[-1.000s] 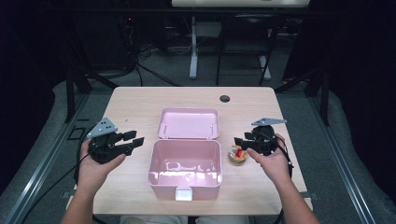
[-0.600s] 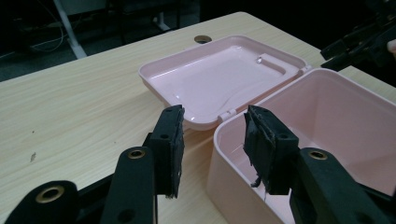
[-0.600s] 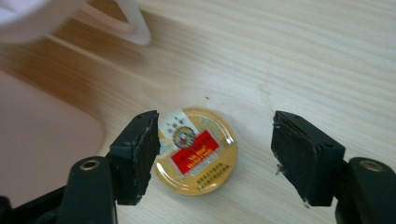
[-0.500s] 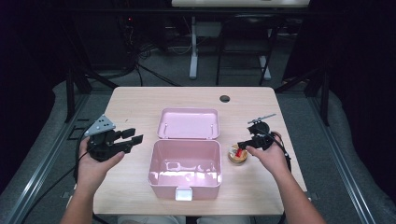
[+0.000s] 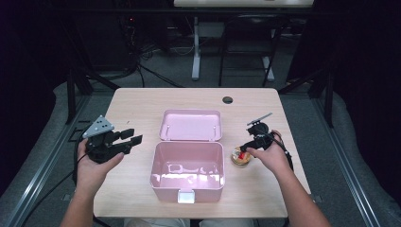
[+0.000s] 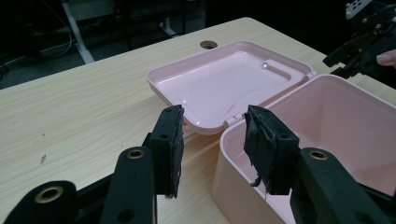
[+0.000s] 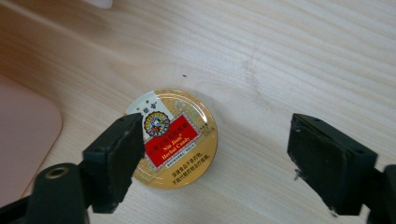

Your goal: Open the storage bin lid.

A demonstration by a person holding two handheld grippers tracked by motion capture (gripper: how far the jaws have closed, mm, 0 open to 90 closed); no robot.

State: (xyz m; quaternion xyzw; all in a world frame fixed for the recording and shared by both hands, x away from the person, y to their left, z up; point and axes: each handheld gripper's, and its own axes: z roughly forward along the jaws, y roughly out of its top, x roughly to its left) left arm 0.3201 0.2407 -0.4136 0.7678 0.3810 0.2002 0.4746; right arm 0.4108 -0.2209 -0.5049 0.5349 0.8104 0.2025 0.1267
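Observation:
A round gold tin (image 7: 173,140) with a red label lies flat on the table just right of the open pink box (image 5: 187,165). In the high view the tin (image 5: 239,158) sits under my right gripper (image 5: 244,148), which points down at it. My right gripper (image 7: 222,142) is open and its jaws have just been opening; one jaw hangs over the tin's left edge, the other stands well off to its right, neither pressing it. My left gripper (image 5: 133,136) is held open and empty left of the box; through its jaws (image 6: 212,135) I see the box (image 6: 327,116) and its laid-back lid (image 6: 224,84).
The box is empty inside, with its lid (image 5: 191,125) lying flat behind it. A dark round hole (image 5: 227,100) sits near the table's far edge. Bare wood (image 5: 137,109) lies left of the lid. The right gripper (image 6: 359,46) shows beyond the box.
My right gripper has come down and in over the tin, tipping to point downward, and its jaws have spread wider. My left hand has stayed where it was.

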